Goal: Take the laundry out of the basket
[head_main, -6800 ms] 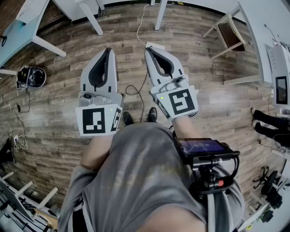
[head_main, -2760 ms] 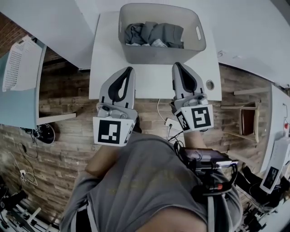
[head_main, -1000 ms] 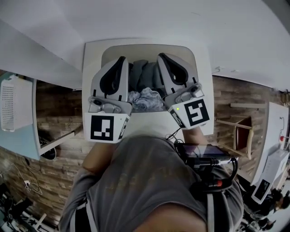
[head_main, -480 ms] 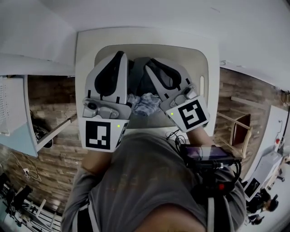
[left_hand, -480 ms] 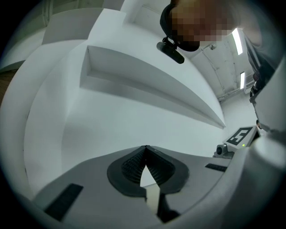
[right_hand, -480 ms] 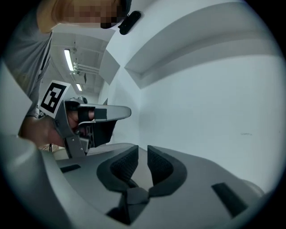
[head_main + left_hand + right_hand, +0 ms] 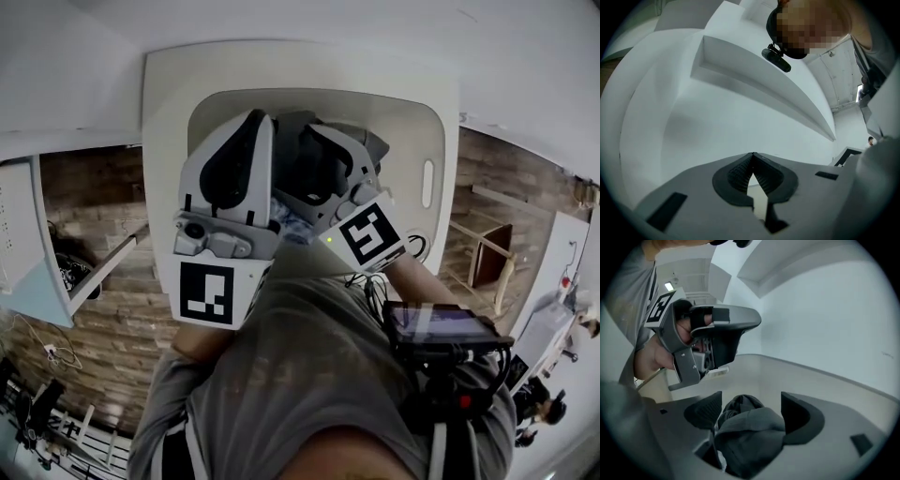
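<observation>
A pale grey laundry basket (image 7: 427, 122) stands on a white table (image 7: 164, 112). Dark grey laundry (image 7: 298, 141) fills it, and a pale patterned piece (image 7: 289, 217) shows between the two gripper bodies. My right gripper (image 7: 323, 150) tilts down into the basket. Its jaws have just been opening and stand wide, with a bunched dark grey cloth (image 7: 750, 432) lying between them (image 7: 751, 398), not pinched. My left gripper (image 7: 255, 120) hovers level over the basket's left side, shut with nothing in it (image 7: 752, 155). The right gripper view shows it from the side (image 7: 757, 319).
A white wall rises right behind the table. A wooden chair (image 7: 487, 262) stands on the plank floor to the right. A white perforated basket (image 7: 9, 234) sits on a pale blue table at the left edge.
I came up to the table, and both grippers sank over the basket. The right one tipped down into the laundry and its jaws went from shut to wide.
</observation>
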A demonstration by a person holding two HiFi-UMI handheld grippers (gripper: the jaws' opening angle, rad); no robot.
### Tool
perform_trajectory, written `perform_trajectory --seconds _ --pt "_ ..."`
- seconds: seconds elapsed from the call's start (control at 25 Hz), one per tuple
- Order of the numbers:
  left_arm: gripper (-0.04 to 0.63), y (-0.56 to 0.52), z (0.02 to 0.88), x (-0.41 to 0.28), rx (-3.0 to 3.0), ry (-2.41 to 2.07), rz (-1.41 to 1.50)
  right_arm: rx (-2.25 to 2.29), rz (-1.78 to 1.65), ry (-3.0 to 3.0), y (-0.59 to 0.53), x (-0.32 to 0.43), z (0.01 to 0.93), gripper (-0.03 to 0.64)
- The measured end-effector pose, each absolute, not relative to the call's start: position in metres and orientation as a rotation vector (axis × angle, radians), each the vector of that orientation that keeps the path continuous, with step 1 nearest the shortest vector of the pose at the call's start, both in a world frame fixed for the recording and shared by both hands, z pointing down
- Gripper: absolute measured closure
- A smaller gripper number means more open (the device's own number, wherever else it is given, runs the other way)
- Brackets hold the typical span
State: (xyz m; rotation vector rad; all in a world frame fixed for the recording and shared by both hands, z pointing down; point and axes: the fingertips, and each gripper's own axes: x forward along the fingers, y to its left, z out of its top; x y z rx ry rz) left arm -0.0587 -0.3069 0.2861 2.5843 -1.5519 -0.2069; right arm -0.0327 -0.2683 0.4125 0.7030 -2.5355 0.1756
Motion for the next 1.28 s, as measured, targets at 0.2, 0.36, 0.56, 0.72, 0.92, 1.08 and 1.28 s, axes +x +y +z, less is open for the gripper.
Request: perform_trajectory --seconds 0.2,0.36,0.56,0.72,0.92,1.08,1.28 --pt "0.588 -0.306 0.293 -0.055 2.574 -1.498 -0.231 0.641 0.153 -2.441 -0.263 -0.04 0.434 0.207" --pt "0.588 -0.303 0.296 -0.059 2.55 -1.459 -0.253 0.606 0.133 -2.373 -0.26 -0.046 0.446 0.207" --pt "0.588 -0.305 0.297 -0.059 2.534 -1.435 -0.279 0.56 0.163 -2.272 -0.256 -0.041 0.47 0.207" --pt "0.588 -0.305 0.298 -0.058 2.523 -1.425 -0.289 0.54 0.158 -2.25 -0.254 -0.042 0.477 0.209" --pt "0.588 -0.306 0.297 -0.058 2.52 -1.434 -0.298 0.525 0.115 -2.189 -0.258 -0.046 0.488 0.21" --pt "0.588 -0.306 0.296 -0.059 2.529 -1.437 -0.293 0.497 0.096 -2.116 -0.254 -0.038 0.501 0.391" --pt "0.588 -0.306 0.296 -0.058 2.547 -1.46 -0.27 0.523 0.104 -2.103 -0.261 -0.033 0.497 0.552"
